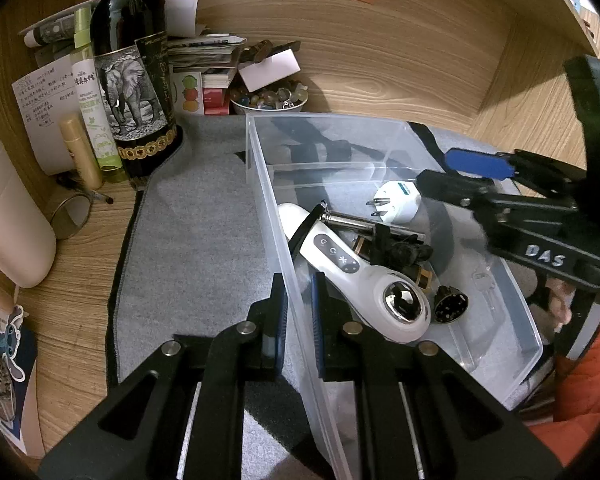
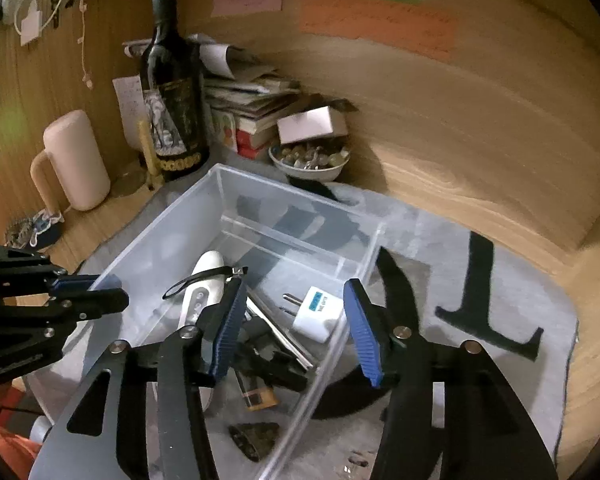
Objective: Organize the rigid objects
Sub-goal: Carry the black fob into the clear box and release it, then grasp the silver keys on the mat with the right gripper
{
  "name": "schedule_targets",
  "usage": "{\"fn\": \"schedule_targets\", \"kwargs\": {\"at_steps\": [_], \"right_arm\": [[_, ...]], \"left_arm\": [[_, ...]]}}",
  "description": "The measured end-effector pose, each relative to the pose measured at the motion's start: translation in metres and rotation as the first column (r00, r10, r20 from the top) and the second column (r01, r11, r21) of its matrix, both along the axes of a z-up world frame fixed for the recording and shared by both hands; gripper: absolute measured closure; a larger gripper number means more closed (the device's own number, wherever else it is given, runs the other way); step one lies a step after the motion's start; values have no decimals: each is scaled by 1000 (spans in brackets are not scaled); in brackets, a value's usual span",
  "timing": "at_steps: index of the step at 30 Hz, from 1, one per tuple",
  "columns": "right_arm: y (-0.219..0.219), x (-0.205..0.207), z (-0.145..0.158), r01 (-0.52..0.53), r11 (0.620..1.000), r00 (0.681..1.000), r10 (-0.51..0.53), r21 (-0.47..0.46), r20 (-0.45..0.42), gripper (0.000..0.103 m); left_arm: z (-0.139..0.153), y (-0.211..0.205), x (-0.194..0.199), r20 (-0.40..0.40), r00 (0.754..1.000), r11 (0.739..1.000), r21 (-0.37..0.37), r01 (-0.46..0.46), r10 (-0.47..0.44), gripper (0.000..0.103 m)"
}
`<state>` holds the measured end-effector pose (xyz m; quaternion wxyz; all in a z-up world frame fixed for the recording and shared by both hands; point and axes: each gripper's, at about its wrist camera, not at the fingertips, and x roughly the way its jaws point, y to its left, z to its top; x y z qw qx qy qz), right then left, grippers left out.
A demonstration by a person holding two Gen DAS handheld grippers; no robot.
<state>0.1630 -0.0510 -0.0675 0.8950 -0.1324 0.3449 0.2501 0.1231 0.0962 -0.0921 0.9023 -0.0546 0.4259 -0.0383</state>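
Observation:
A clear plastic bin [image 1: 324, 116] sits on a grey mat and holds a white handheld device [image 1: 352, 276], a white plug adapter [image 1: 396, 200], a metal rod [image 1: 372, 224], a black clip [image 1: 400, 252] and a black dome [image 1: 452, 304]. My left gripper [image 1: 300, 308] is shut on the bin's left wall, one pad on each side of it. My right gripper [image 2: 296, 324] hangs open over the bin [image 2: 300, 196], pinching nothing. Between its blue pads I see the adapter [image 2: 318, 312] and the rod [image 2: 280, 332]. The right gripper [image 1: 448, 172] also shows at the bin's far right.
A dark wine bottle [image 1: 132, 80], spray bottles [image 1: 88, 92], a bowl of stones [image 1: 268, 100] and stacked papers [image 1: 204, 52] crowd the back left corner. A pink jug [image 1: 8, 216] stands at the left. Wooden walls close in behind and to the right. An orange sleeve [image 1: 580, 400] shows lower right.

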Motion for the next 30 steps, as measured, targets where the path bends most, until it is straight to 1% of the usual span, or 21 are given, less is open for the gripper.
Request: {"fn": "schedule_targets", "kwargs": {"at_steps": [4, 7, 11, 16, 20, 23, 30], "right_arm": [[-19, -8, 11, 56, 998, 998, -57, 20, 30, 50], [-39, -14, 15, 107, 994, 994, -108, 36, 34, 50], [-64, -20, 13, 182, 983, 983, -182, 22, 29, 50], [-92, -29, -6, 265, 964, 964, -265, 0, -25, 50], [-104, -37, -28, 291, 957, 951, -290, -6, -106, 50], [-105, -42, -45, 286, 958, 944, -285, -19, -166, 50], [-94, -42, -73, 254, 966, 934, -255, -36, -250, 50]], "left_arm": [[0, 0, 0, 0, 1000, 1000, 1, 1, -1, 92], [0, 0, 0, 2, 1000, 1000, 3, 2, -2, 92], [0, 0, 0, 3, 1000, 1000, 7, 4, -4, 92], [0, 1, 0, 3, 1000, 1000, 8, 5, -5, 92], [0, 1, 0, 2, 1000, 1000, 6, 4, -4, 92], [0, 1, 0, 2, 1000, 1000, 9, 5, -5, 92], [0, 1, -1, 3, 1000, 1000, 10, 5, -5, 92]]}}
